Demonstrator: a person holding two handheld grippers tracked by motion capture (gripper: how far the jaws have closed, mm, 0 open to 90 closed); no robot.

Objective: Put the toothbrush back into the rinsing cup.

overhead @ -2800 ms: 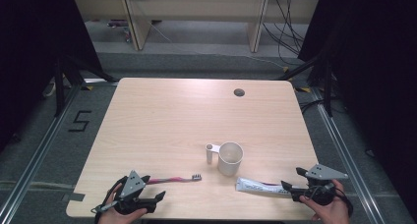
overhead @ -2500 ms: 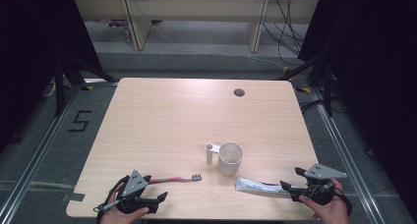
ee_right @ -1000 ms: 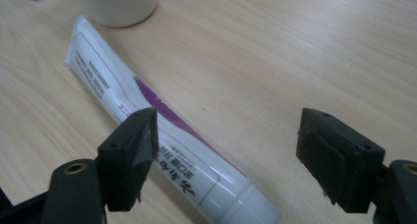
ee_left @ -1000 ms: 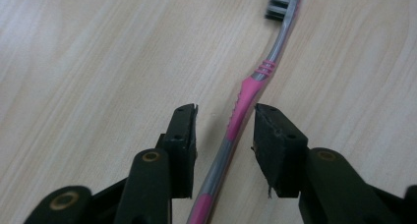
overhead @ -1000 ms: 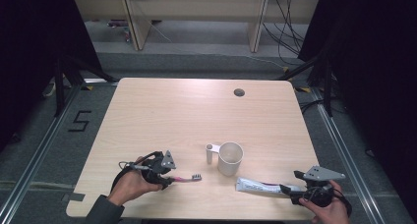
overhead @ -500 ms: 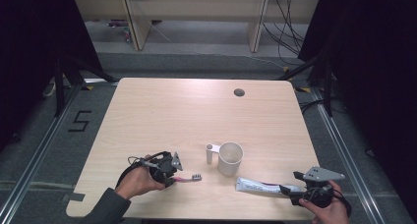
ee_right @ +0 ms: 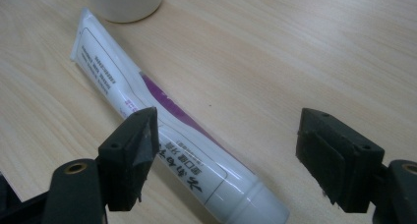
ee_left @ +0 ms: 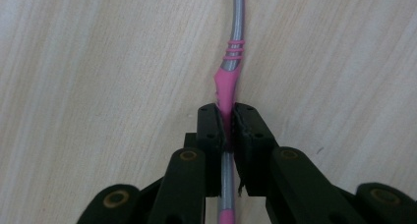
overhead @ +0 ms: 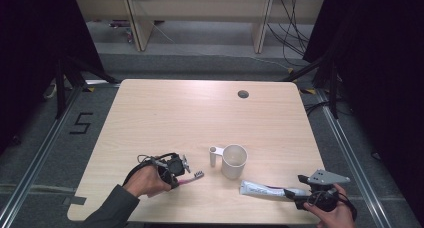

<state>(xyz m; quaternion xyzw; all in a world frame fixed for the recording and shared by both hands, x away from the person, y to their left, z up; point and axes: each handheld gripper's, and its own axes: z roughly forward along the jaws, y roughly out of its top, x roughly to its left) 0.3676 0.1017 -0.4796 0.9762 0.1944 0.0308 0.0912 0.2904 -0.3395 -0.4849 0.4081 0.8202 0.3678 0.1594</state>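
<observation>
1. The table [overhead: 165,113] carries everything. The cup [overhead: 234,161] stands right of centre near the person's edge and serves as the landmark here.
2. The toothpaste tube [overhead: 262,190] lies flat just in front of the cup and to its right, its cap end toward the right tongs [overhead: 304,194]. In the right gripper view the tube [ee_right: 162,130] runs slantwise under the left-hand jaw, and the jaws stand wide apart, gripping nothing.
3. The left tongs [overhead: 176,169] sit to the left of the cup. Their jaws have just been closing and are now clenched on the toothbrush [overhead: 190,177]; the left gripper view shows the pads pressed on the pink part of the handle [ee_left: 225,89].
4. The toothbrush lies on the table left of the cup, bristle end pointing toward the cup, near its handle [overhead: 214,154].

What could go wrong, as I judge it:
- The handle is thin and round, so it could swivel between the pads when lifted and leave the head drooping.
- The cup's handle stands between the bristles and the cup's mouth; a low swing across could knock the cup over.
- The right tongs sit offset over the tube; closing there could pinch only its edge or push it toward the cup.
</observation>
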